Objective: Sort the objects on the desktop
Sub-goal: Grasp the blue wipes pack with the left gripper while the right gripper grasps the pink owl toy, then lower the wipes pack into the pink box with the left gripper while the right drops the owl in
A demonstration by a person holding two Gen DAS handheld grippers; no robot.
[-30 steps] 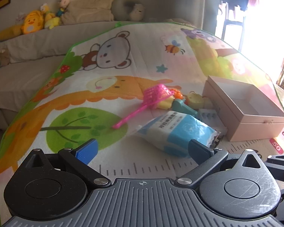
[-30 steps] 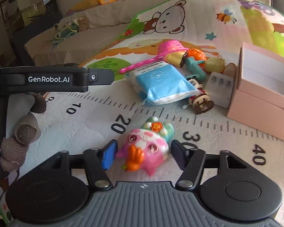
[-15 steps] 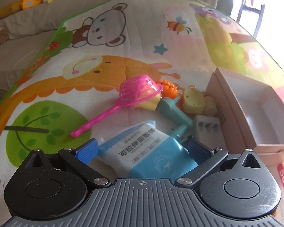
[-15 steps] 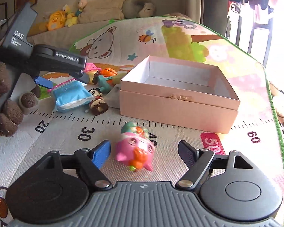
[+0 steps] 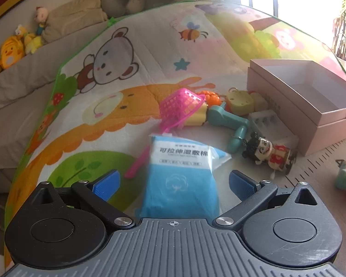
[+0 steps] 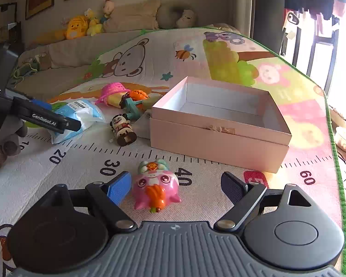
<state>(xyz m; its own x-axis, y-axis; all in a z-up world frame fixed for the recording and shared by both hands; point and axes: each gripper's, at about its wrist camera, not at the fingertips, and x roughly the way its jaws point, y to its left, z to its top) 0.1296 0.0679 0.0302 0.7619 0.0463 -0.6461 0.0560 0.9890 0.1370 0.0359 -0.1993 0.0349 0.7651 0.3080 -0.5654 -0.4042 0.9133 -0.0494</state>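
Observation:
My left gripper (image 5: 173, 182) is open, its fingers on either side of a blue and white wipes packet (image 5: 181, 177) lying on the play mat. In the right wrist view the packet (image 6: 78, 117) lies under the left gripper (image 6: 57, 122). My right gripper (image 6: 176, 184) is open around a pink pig toy (image 6: 155, 188) on the mat; the left pad is close to it, the right pad apart. An open pink box (image 6: 219, 124) stands just beyond, and it also shows in the left wrist view (image 5: 311, 106).
A toy heap lies left of the box: pink sieve (image 5: 180, 108), teal tool (image 5: 230, 122), yellow block (image 5: 240, 99), white tray (image 5: 265, 120), wind-up figure (image 5: 269, 154). A couch with plush toys (image 6: 80, 26) stands at the back. The mat's right edge (image 6: 334, 152) is near.
The left gripper has drawn back and swung so the packet lies lengthwise between its fingers. The right gripper has shifted slightly; the pig toy now sits nearer its left pad.

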